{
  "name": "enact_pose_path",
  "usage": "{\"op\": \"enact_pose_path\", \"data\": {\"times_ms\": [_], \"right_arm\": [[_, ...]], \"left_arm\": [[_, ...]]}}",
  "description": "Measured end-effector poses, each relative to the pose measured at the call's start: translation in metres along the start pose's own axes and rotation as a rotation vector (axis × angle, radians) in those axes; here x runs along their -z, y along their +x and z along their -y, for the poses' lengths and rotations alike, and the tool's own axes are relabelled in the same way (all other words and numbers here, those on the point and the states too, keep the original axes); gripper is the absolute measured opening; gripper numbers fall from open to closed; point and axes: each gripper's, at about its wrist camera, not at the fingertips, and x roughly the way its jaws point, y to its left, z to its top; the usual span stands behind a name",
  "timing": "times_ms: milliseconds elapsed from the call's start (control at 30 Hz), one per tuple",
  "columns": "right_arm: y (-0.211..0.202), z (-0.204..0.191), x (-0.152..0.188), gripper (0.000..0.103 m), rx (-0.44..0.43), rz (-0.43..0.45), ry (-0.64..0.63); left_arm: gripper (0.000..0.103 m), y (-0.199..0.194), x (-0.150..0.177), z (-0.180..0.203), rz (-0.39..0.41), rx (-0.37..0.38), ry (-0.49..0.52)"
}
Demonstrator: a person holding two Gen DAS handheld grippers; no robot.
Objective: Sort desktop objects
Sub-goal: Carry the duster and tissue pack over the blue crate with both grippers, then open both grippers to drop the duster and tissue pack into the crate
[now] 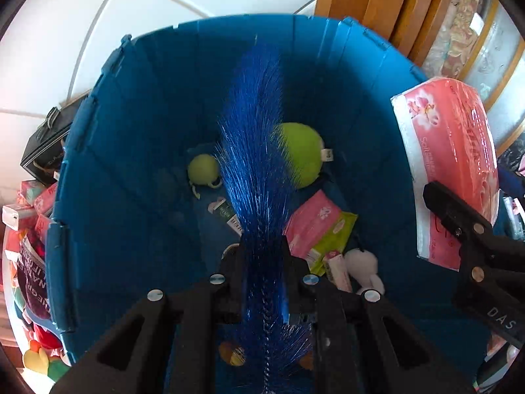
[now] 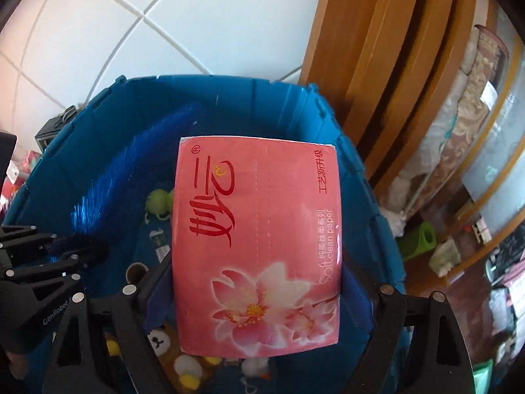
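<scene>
My left gripper (image 1: 262,246) is shut on a strand of shiny blue tinsel (image 1: 256,151), which sticks out forward over a big blue bin (image 1: 131,131). The right gripper (image 2: 259,295) stands wide, shut on a pink tissue pack (image 2: 259,229) with flower print, held flat over the same bin (image 2: 295,98). In the left wrist view that pack (image 1: 449,164) hangs at the bin's right rim, with one right finger (image 1: 459,220) on it. The right wrist view shows the left gripper (image 2: 95,249) and tinsel (image 2: 131,164) at the left.
Inside the bin lie a large green ball (image 1: 302,154), a smaller green one (image 1: 203,167), pink packs (image 1: 311,223), a white plush (image 1: 361,262) and a bear toy (image 2: 157,338). Wooden furniture (image 2: 377,49) stands right behind the bin. A black box (image 1: 42,151) and more packs sit left.
</scene>
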Motion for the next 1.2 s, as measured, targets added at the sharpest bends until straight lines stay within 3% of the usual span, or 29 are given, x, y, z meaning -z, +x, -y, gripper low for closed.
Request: {"op": "enact_pose_path", "data": {"times_ms": [200, 267, 333, 367, 467, 667, 1000, 1200], "right_arm": [[0.032, -0.009, 0.003, 0.088, -0.029, -0.1, 0.003], [0.036, -0.011, 0.005, 0.088, -0.036, -0.114, -0.001], [0.038, -0.012, 0.006, 0.089, -0.035, -0.118, 0.001], [0.039, -0.014, 0.007, 0.091, -0.044, -0.122, 0.001], [0.043, -0.017, 0.01, 0.093, -0.047, -0.145, 0.002], [0.038, -0.025, 0.013, 0.103, -0.03, -0.135, -0.006], [0.035, -0.021, 0.015, 0.103, 0.051, -0.16, -0.031], [0.012, -0.017, 0.024, 0.103, 0.048, -0.145, -0.036]], "left_arm": [[0.025, 0.025, 0.006, -0.002, -0.08, -0.055, 0.001], [0.036, 0.027, 0.009, 0.002, -0.093, -0.067, 0.004], [0.054, 0.025, 0.01, 0.003, -0.078, -0.08, 0.007], [0.055, 0.023, 0.011, 0.001, -0.063, -0.09, 0.006], [0.056, 0.021, 0.009, -0.012, -0.034, -0.114, -0.01], [0.056, 0.028, 0.009, -0.02, -0.085, -0.081, -0.032], [0.056, 0.028, 0.008, -0.02, -0.088, -0.047, -0.021], [0.056, 0.013, 0.012, -0.016, -0.089, 0.008, 0.007]]}}
